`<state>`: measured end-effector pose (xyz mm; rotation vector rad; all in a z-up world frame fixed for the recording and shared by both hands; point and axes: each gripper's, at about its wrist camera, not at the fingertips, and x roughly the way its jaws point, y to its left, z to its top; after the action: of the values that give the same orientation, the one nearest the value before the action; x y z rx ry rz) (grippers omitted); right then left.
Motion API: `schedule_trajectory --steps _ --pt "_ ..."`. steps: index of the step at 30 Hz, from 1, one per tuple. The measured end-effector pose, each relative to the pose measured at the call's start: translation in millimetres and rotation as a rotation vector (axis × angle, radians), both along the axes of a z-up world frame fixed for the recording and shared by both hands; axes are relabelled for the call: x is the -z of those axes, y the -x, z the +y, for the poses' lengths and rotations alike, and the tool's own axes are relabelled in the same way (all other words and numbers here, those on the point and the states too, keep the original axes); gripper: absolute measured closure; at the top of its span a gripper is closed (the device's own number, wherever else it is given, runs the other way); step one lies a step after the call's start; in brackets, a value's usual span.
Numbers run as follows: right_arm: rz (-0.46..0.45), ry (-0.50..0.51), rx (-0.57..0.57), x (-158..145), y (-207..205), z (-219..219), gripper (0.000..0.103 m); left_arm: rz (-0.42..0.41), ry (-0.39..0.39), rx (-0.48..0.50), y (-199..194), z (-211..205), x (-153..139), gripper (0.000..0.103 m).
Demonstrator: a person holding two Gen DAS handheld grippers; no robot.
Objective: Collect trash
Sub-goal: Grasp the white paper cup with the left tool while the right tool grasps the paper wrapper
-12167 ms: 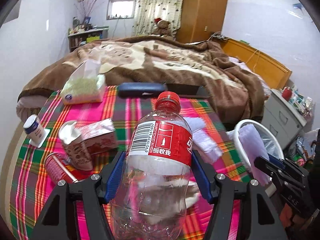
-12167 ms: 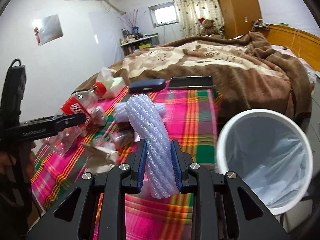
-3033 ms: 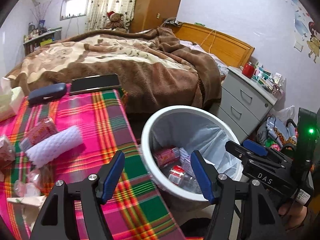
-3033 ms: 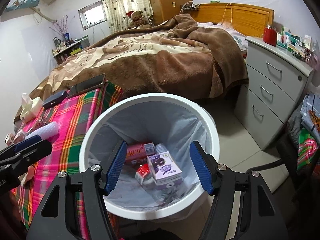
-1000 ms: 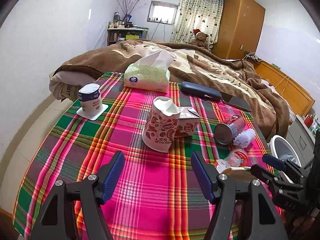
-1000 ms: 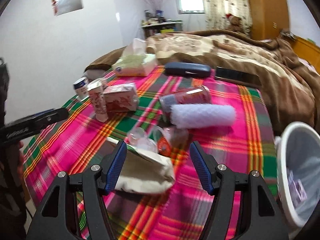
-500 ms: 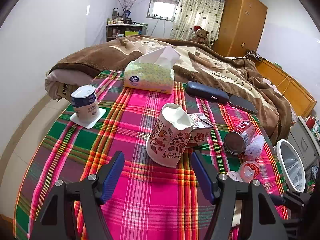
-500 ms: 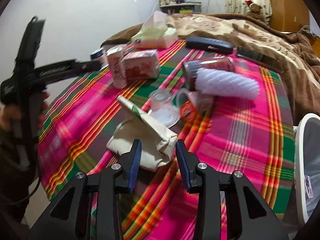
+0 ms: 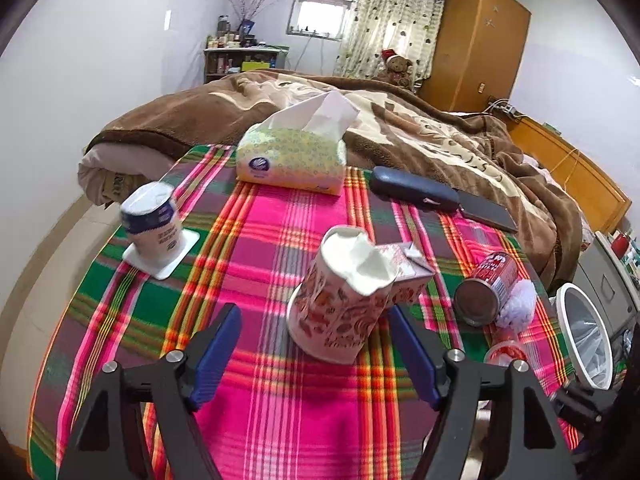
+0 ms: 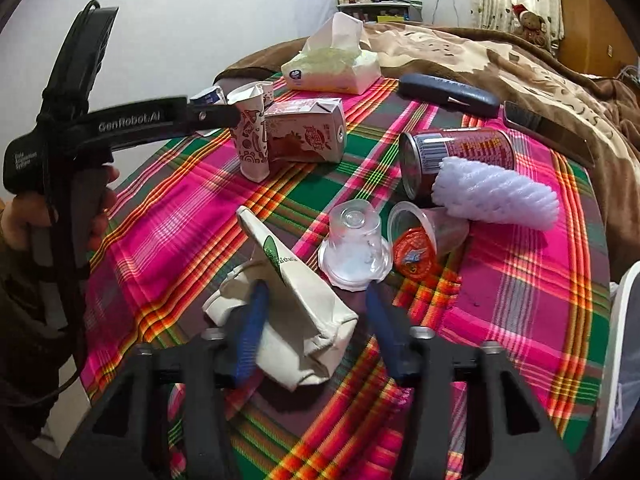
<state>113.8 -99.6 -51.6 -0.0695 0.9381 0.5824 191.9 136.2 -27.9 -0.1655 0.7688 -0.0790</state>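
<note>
Closing around a crumpled cream paper bag [image 10: 296, 320] at the bottom centre of the right wrist view, the right gripper [image 10: 316, 320] has its blue pads either side of the bag; the left pad looks against the paper, the right pad stands a little off it, so no firm grip can be read. The bag lies on the plaid tabletop [image 10: 520, 300].

Just beyond the bag: an upturned clear plastic cup [image 10: 354, 246], and beside it to the right a second clear cup on its side with an orange lid [image 10: 414, 254]. Farther back on the right, a white foam sleeve [image 10: 496, 194] rests against a red can [image 10: 452, 156] lying on its side.

Left wrist view: the left gripper [image 9: 316, 352] has its jaws opening, wide, with nothing between the pads. A dented patterned paper cup [image 9: 340, 304] stands just ahead of it, slightly right of centre, touching a small milk carton [image 9: 404, 268] behind. At mid left a small white pot [image 9: 150, 220] sits on a white square coaster.

Far edge of the tabletop: a tissue pack [image 9: 294, 152] at upper centre, a dark blue case [image 9: 412, 190] to its right. At the right edge of the frame, a white bin [image 9: 586, 336] with a liner stands beside the tabletop. A bed with a brown blanket [image 9: 420, 120] fills the background.
</note>
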Motion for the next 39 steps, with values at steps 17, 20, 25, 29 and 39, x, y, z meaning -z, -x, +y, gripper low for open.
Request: schedule_trajectory --steps 17,20,25,29,39 --pt "0.006 -0.091 0.222 3.3 17.9 -46.0 0.077 0.005 0.003 0.017 -42.1 -13.6 13.3 0.027" --pt "0.009 -0.101 0.240 4.0 19.1 -47.8 0.077 -0.003 0.027 0.005 -43.5 -10.5 14.3 0.027" --pt "0.004 -0.100 0.258 4.3 20.4 -47.3 0.077 -0.003 0.057 0.012 -42.7 -8.6 13.3 0.045" --pt "-0.004 -0.108 0.269 3.1 23.0 -51.2 0.077 -0.011 0.016 0.000 -37.4 -10.8 9.6 0.050" --pt "-0.009 -0.123 0.281 2.0 31.5 -57.3 0.077 -0.046 -0.001 -0.002 -2.7 -13.2 -2.5 0.059"
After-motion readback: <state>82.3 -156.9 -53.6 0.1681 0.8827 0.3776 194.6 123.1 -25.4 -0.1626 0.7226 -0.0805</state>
